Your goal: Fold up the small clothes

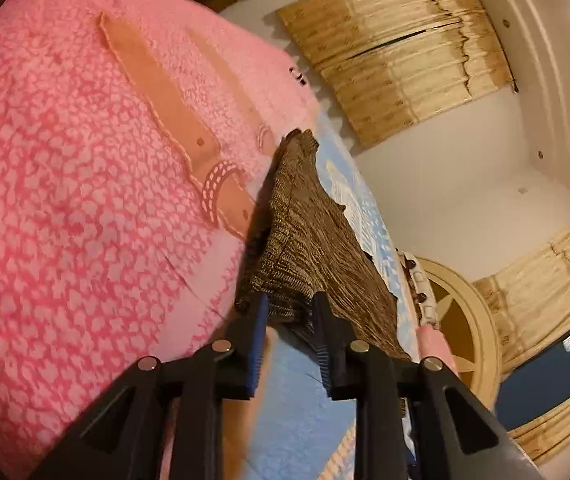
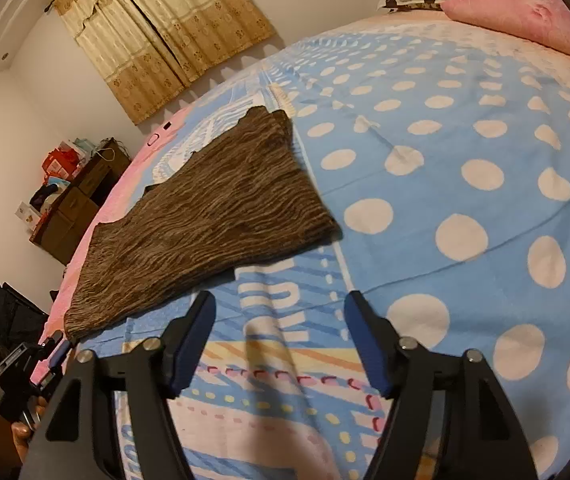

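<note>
- The bed [image 2: 465,184], under a blue sheet with white dots and a striped printed panel, fills most of the right wrist view; a pink pillow [image 2: 525,16] lies at its far end.
- A pink patterned cloth [image 1: 65,200] with a tan strap sewn on it covers the left half of the left wrist view.
- Beige curtains [image 2: 165,28] hang on the wall beyond the bed.
- The brown knit garment [image 2: 205,216] lies flat on the sheet near the bed's left edge, stretching away from both grippers.
- The right gripper [image 2: 279,312] hovers over the sheet with its jaws spread wide and nothing between them; the garment lies just ahead and to the left.
- The left gripper [image 1: 291,304] has its jaws a little apart, the garment's near hem lying between the fingertips; whether the pads press on it cannot be told.
</note>
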`<state>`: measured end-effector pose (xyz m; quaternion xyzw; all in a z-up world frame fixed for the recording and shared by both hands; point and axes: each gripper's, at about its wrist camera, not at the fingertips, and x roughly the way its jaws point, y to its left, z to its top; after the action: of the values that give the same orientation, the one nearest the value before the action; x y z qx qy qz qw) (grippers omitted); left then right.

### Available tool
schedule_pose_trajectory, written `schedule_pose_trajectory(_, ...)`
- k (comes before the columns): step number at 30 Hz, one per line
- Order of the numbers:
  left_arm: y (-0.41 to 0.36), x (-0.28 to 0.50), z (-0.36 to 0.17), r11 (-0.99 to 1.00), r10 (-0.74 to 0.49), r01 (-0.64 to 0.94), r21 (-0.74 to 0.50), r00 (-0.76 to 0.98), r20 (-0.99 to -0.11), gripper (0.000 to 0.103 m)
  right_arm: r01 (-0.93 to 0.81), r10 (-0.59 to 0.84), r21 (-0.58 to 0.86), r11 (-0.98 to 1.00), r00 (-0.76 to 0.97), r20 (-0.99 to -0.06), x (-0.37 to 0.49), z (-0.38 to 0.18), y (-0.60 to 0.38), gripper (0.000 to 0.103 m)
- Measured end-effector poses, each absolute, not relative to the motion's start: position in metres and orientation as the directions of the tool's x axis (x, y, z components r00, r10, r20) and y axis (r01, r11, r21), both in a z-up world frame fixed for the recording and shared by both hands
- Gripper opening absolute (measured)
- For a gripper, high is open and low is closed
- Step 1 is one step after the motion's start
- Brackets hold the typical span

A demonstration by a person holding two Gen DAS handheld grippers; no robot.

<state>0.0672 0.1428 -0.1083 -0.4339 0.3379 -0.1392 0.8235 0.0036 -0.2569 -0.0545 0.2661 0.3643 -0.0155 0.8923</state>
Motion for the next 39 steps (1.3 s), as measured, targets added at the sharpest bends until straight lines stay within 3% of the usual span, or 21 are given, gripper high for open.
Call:
schedule_pose_trajectory(3, 0.126, 0.068, -0.103, 0.706, -0.480, -0.014, -0.708, 0.725, -0.493, 0.025, 0.216, 0.159, 0.448, 0.868, 0.732, -0.662, 0.004, -0.055, -0.253, 0.074)
schedule_pose_trajectory(5, 0.122, 0.068, -0.098, 0.711, -0.510, 0.021, -0.703, 0.703, -0.496, 0.043, 0.214, 0.157, 0.443, 0.871, 0.733, -0.662, 0.002, -0.056, -0.252, 0.074)
schedule_pose_trajectory(8, 0.124, 0.058, -0.088, 0.641, -0.542, 0.032, -0.767, 0.727, -0.423, 0.067, 0.210, 0.160, 0.444, 0.871, 0.733, -0.661, 0.002, -0.056, -0.252, 0.074)
schedule_pose_trajectory(10, 0.125, 0.051, -0.089, 0.600, -0.525, -0.007, -0.800, 0.752, -0.399, 0.073, 0.208, 0.164, 0.448, 0.870, 0.734, -0.659, 0.001, -0.056, -0.252, 0.074)
schedule_pose_trajectory(16, 0.108, 0.052, -0.090, 0.630, -0.397, -0.114, -0.768, 0.803, -0.445, 0.078, 0.201, 0.167, 0.449, 0.871, 0.738, -0.654, 0.000, -0.057, -0.251, 0.075)
schedule_pose_trajectory(22, 0.104, 0.081, -0.094, 0.512, -0.400, -0.153, -0.845, 0.828, -0.392, 0.078, 0.198, 0.171, 0.449, 0.871, 0.736, -0.655, 0.001, -0.056, -0.251, 0.075)
schedule_pose_trajectory(24, 0.114, 0.078, -0.093, 0.482, -0.370, -0.165, -0.861, 0.852, -0.370, 0.072, 0.198, 0.173, 0.449, 0.871, 0.734, -0.657, 0.000, -0.056, -0.251, 0.075)
schedule_pose_trajectory(26, 0.128, 0.080, -0.089, 0.525, -0.325, -0.204, -0.826, 0.849, -0.416, 0.052, 0.196, 0.177, 0.453, 0.870, 0.733, -0.657, 0.000, -0.056, -0.252, 0.075)
schedule_pose_trajectory(28, 0.145, 0.075, -0.083, 0.550, -0.270, -0.235, -0.802, 0.858, -0.436, 0.048, 0.194, 0.179, 0.455, 0.869, 0.734, -0.655, -0.002, -0.057, -0.252, 0.075)
schedule_pose_trajectory(30, 0.161, 0.069, -0.072, 0.600, -0.219, -0.238, -0.764, 0.870, -0.443, 0.048, 0.193, 0.175, 0.448, 0.873, 0.734, -0.657, -0.001, -0.057, -0.251, 0.075)
schedule_pose_trajectory(33, 0.158, 0.065, -0.067, 0.650, -0.286, -0.196, -0.734, 0.832, -0.475, 0.051, 0.191, 0.166, 0.435, 0.880, 0.734, -0.659, 0.000, -0.057, -0.247, 0.078)
schedule_pose_trajectory(35, 0.146, 0.059, -0.074, 0.657, -0.334, -0.192, -0.729, 0.793, -0.509, 0.066, 0.187, 0.163, 0.426, 0.885, 0.733, -0.660, 0.001, -0.057, -0.246, 0.080)
schedule_pose_trajectory(39, 0.114, 0.051, -0.092, 0.588, -0.419, -0.201, -0.783, 0.752, -0.508, 0.069, 0.188, 0.163, 0.426, 0.885, 0.733, -0.661, 0.002, -0.057, -0.245, 0.080)
